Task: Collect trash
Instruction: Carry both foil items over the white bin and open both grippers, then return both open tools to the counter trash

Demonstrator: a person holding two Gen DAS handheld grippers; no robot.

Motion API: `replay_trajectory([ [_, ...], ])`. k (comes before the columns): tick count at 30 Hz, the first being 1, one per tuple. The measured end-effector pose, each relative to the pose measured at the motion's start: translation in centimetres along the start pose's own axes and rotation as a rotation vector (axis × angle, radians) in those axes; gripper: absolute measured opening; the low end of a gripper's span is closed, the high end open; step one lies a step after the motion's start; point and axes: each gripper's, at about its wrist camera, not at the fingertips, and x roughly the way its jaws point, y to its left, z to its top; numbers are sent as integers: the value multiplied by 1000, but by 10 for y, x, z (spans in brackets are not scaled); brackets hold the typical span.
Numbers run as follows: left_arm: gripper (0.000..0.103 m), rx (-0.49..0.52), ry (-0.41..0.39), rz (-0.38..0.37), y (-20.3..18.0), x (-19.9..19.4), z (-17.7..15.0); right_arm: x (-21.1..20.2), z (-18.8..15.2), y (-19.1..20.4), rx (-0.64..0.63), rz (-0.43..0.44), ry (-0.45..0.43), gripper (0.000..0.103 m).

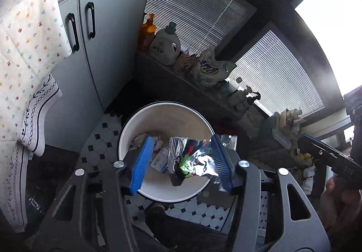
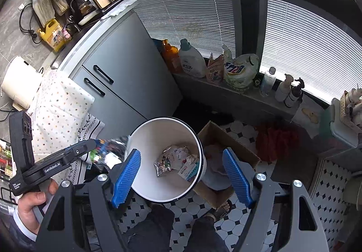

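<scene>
— Where's the foil wrapper (image 1: 194, 162)?
— Between my left gripper (image 1: 182, 162)'s spread pads, loose, above the white bin (image 1: 158, 116).
— Right gripper (image 2: 181, 175)?
— Released too, empty, over the same bin.

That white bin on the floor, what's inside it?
The white bin holds a foil snack wrapper, a small printed box and crumpled paper. Anything beneath them is hidden.

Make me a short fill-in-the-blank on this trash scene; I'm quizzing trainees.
1. The trash bin is ____ inside.
2. The cardboard box stands on the ____ floor.
3. A foil wrapper sits between the left gripper fingers, above the ____.
4. The right gripper holds ____.

Missing: white; tiled; trash bin; nothing
</scene>
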Motion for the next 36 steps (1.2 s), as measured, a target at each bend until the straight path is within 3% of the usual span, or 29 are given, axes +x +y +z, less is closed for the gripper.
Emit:
replay_trajectory([
  [8,73,-43,-57,57,33,-32,11,10,7,28,-24,38,5,74],
  [14,77,-95,-110,106,77,-69,15,21,16,74,-70,80,14,74],
  [19,80,-150,-166,153,119,-106,19,30,27,123,-127,121,14,76],
  [28,96,-275,-334,240,198,-184,18,37,44,223,-253,182,-16,95],
  [36,97,-382,-447,322,276,-242,10,51,52,311,-347,222,-15,95],
])
